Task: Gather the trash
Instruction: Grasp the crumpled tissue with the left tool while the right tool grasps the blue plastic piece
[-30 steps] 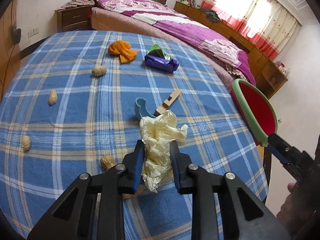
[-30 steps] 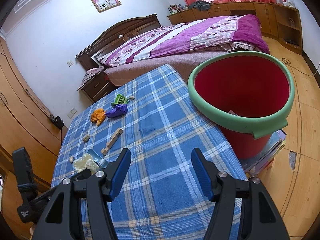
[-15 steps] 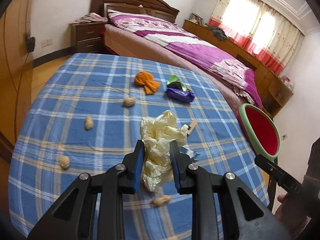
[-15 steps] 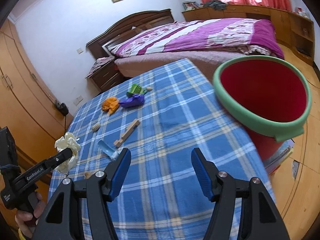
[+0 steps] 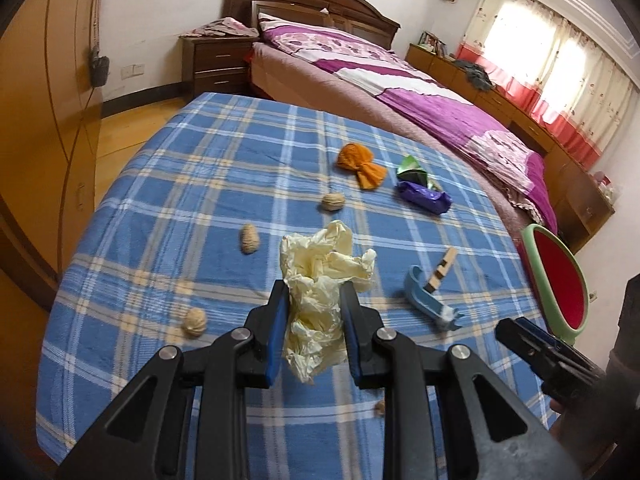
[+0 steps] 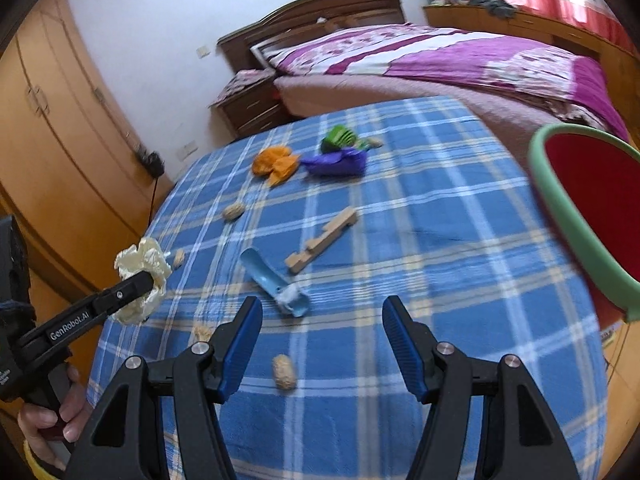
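My left gripper [image 5: 314, 294] is shut on a crumpled cream plastic bag [image 5: 320, 276] and holds it above the blue plaid table [image 5: 200, 184]; the bag also shows at the left of the right wrist view [image 6: 142, 276]. My right gripper [image 6: 322, 312] is open and empty above the table's near side, over a blue scoop [image 6: 272, 282]. A red bin with a green rim [image 6: 592, 216] stands off the table's right edge; it also shows in the left wrist view [image 5: 560, 284].
On the table lie an orange wrapper [image 6: 276, 162], a purple wrapper [image 6: 336, 162], a green wrapper [image 6: 340, 136], a wooden clothespin [image 6: 322, 240] and several nuts [image 6: 284, 366]. A bed [image 6: 440, 56] and nightstand [image 5: 216, 60] stand beyond. A wooden wardrobe [image 6: 60, 140] is at left.
My left gripper has lifted the cream bag higher and drawn back from the table. My right gripper has swung left, so the red bin has slid to the right edge of its view.
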`<state>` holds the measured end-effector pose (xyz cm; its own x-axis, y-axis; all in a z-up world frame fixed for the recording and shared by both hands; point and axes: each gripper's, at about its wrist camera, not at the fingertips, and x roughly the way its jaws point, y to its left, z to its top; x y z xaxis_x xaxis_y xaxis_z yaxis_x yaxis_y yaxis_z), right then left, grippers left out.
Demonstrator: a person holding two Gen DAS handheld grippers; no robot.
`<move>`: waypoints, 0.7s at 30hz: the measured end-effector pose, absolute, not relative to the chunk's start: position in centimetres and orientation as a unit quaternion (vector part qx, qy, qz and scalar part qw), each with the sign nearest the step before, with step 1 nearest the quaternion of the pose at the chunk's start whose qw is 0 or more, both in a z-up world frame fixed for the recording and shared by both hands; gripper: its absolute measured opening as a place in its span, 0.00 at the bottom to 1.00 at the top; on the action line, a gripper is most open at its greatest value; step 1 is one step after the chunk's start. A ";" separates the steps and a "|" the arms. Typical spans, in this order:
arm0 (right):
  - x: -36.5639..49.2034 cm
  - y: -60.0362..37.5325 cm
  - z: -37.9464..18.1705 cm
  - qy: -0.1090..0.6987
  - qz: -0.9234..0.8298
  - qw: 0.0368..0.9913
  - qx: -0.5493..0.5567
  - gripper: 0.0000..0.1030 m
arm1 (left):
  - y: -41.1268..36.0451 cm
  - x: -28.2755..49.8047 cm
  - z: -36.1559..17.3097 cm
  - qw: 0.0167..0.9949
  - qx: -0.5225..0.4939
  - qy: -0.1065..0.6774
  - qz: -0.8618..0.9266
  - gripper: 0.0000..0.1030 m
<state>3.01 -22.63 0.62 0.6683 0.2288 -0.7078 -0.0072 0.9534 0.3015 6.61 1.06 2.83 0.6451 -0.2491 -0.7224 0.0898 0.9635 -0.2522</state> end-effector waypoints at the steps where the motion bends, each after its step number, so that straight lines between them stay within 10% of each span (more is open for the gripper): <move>1: 3.4 -22.2 0.4 0.405 0.069 0.902 0.133 0.64 | 1.2 6.6 2.7 0.902 -0.097 0.411 -0.092 0.25; 12: 6.3 -19.5 -1.7 0.431 0.086 0.893 0.096 0.53 | 2.2 7.2 1.9 0.898 -0.104 0.419 -0.080 0.25; 21: 6.8 -18.2 -2.3 0.433 0.097 0.893 0.074 0.23 | 2.2 7.1 1.8 0.897 -0.106 0.421 -0.085 0.25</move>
<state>6.83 -18.21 -2.32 0.6070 0.2375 -0.7584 -0.1095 0.9702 0.2162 7.05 2.18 1.78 0.6314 -0.2412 -0.7370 0.0629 0.9632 -0.2614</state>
